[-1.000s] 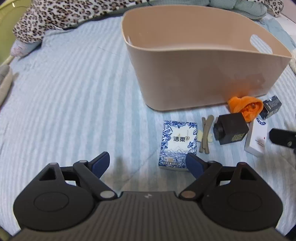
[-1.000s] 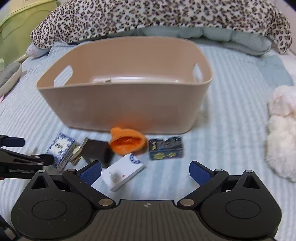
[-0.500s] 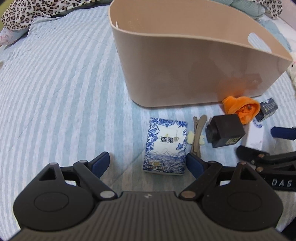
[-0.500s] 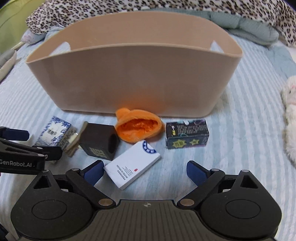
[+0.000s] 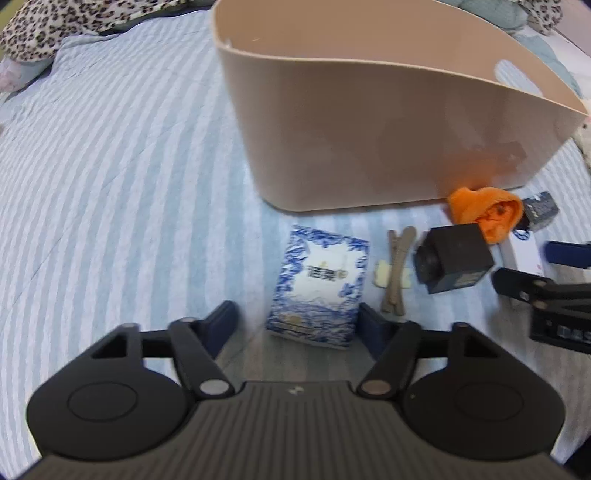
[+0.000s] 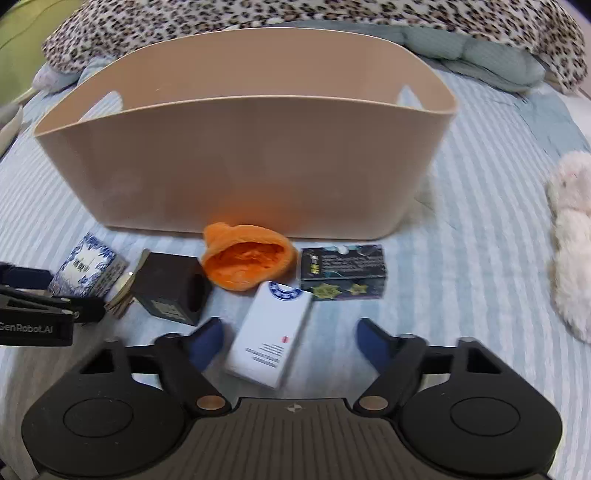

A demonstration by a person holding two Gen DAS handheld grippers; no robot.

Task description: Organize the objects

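A beige storage bin (image 5: pixel 369 133) (image 6: pixel 236 166) stands on the striped bed. In front of it lie a blue-and-white tissue pack (image 5: pixel 319 284) (image 6: pixel 86 269), tan hair clips (image 5: pixel 396 269), a black cube box (image 5: pixel 456 262) (image 6: pixel 168 286), an orange cloth (image 5: pixel 487 208) (image 6: pixel 247 260), a white box (image 6: pixel 271 332) and a dark printed box (image 6: pixel 343 271). My left gripper (image 5: pixel 299 321) is open, its fingers either side of the tissue pack's near end. My right gripper (image 6: pixel 290 338) is open around the white box's near end.
A leopard-print blanket (image 6: pixel 295 18) and grey-green bedding (image 6: pixel 480 55) lie behind the bin. A white fluffy toy (image 6: pixel 570 236) sits at the right. Open striped bedsheet (image 5: pixel 110 184) stretches to the left of the bin.
Both grippers have moved forward and down. The tissue pack now lies between my left fingers, the white box between my right fingers. Both stay open.
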